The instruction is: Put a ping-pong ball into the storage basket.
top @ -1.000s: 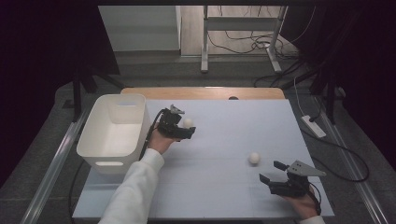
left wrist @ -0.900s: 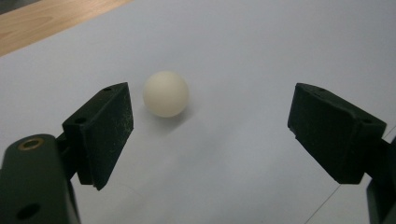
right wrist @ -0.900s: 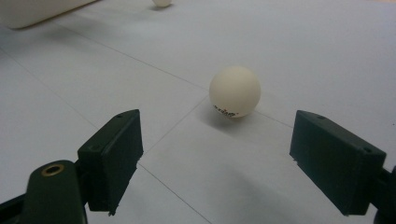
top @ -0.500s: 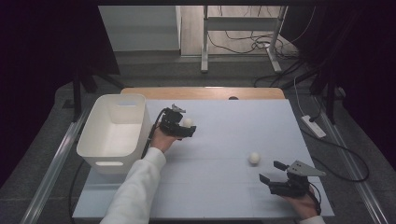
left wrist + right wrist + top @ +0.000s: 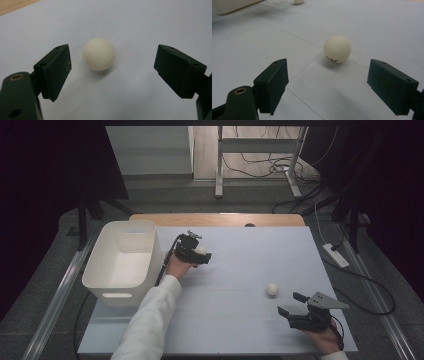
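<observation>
Print [image 5: 333, 59] marks right tongs' [image 5: 327, 87] ball [image 5: 337, 48].

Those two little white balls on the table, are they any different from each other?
The ball by the left gripper looks plain, with no marking showing, while the ball ahead of the right gripper carries small dark print near its base. The first lies between the open jaws of the left gripper, close to the white bin; the second lies out in front of the right gripper, beyond its open jaws. Both are round, off-white, ungripped and resting on the table.
</observation>
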